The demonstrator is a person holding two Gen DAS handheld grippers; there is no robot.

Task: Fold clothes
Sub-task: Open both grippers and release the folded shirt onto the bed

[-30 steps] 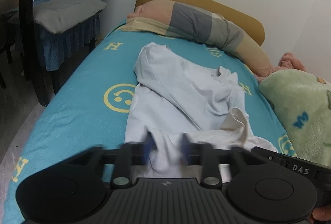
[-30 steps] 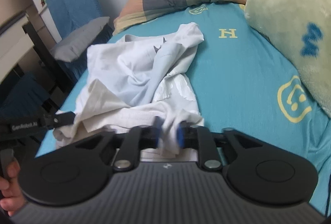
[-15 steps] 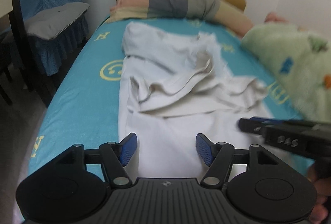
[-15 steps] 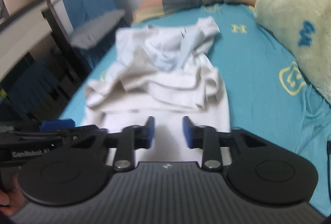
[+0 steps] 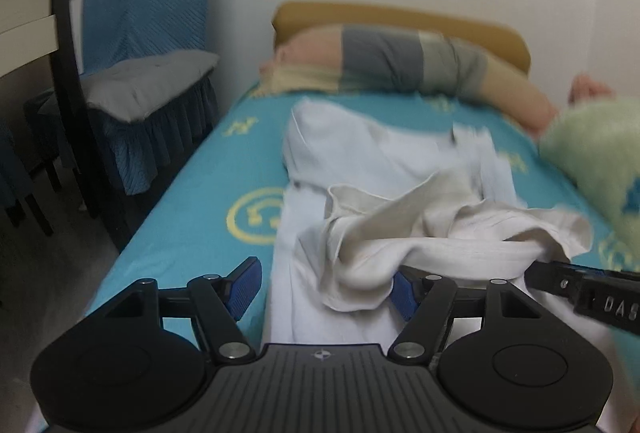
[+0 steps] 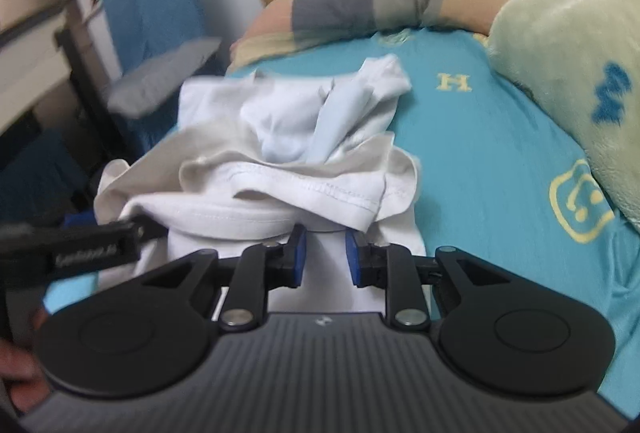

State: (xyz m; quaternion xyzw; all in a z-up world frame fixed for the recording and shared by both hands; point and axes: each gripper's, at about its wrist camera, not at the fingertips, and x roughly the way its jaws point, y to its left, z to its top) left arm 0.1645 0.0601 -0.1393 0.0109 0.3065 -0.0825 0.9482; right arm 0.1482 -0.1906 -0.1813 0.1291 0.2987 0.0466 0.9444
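A pile of white and pale blue clothes (image 5: pixel 400 201) lies crumpled on the teal bed sheet (image 5: pixel 192 225); it also shows in the right wrist view (image 6: pixel 288 161). My left gripper (image 5: pixel 326 287) is open wide at the pile's near edge, with a white cloth fold drooping between its blue pads (image 5: pixel 244 289) and covering part of the right one. My right gripper (image 6: pixel 323 257) is open with a narrower gap, empty, just in front of the white hem (image 6: pixel 320 193). Each gripper's black body appears at the edge of the other's view.
A striped pillow (image 5: pixel 400 61) lies against the tan headboard (image 5: pixel 400 17). A green plush blanket (image 6: pixel 568 73) fills the bed's right side. A chair with blue cover and grey cushion (image 5: pixel 148 81) stands left of the bed, by a desk edge (image 5: pixel 24 29).
Both grippers let go of the white cloth and opened. The pile now lies bunched closer to the grippers, with a fold draped between the left fingers.
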